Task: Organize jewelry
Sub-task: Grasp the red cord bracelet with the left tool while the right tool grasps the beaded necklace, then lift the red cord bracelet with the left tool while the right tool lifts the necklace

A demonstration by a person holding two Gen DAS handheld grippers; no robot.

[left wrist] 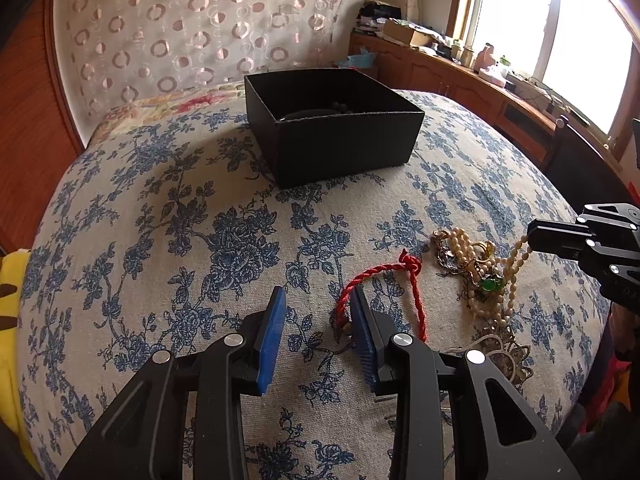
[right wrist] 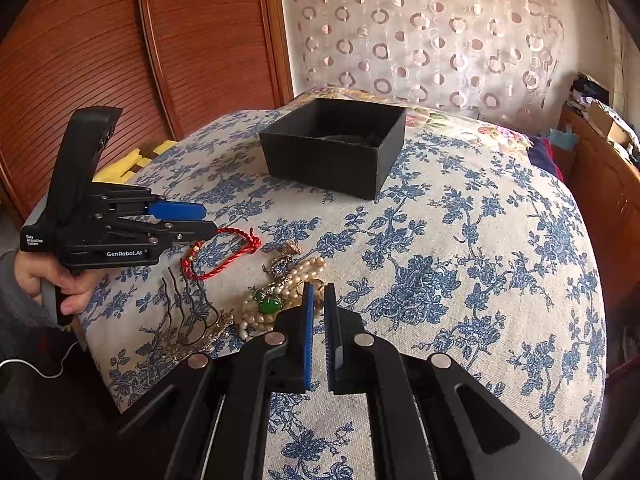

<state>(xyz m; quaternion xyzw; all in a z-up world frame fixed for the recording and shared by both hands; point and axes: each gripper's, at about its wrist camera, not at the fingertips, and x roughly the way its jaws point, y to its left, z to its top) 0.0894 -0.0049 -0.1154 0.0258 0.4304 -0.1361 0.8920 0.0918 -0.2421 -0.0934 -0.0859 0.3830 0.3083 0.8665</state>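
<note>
A black open box [left wrist: 336, 128] stands on the blue-flowered cloth; it also shows in the right wrist view [right wrist: 336, 148], with dark items inside. A red cord bracelet [left wrist: 384, 280] lies beside my left gripper [left wrist: 320, 300], which is open with its right finger at the cord's loop. In the right wrist view the left gripper [right wrist: 204, 220] sits over the red cord bracelet [right wrist: 224, 256]. A pile of pearl necklaces with a green stone [right wrist: 276, 300] lies just ahead of my right gripper [right wrist: 319, 292], whose fingers stand narrowly apart and hold nothing. The pile shows in the left wrist view [left wrist: 484, 276].
A metal hair comb [right wrist: 192, 320] lies at the cloth's near left edge. A yellow item [right wrist: 132, 160] sits at the far left. A wooden sliding door [right wrist: 100, 48] and a patterned curtain [right wrist: 420, 32] stand behind. A wooden cabinet [left wrist: 460, 76] with clutter runs under the window.
</note>
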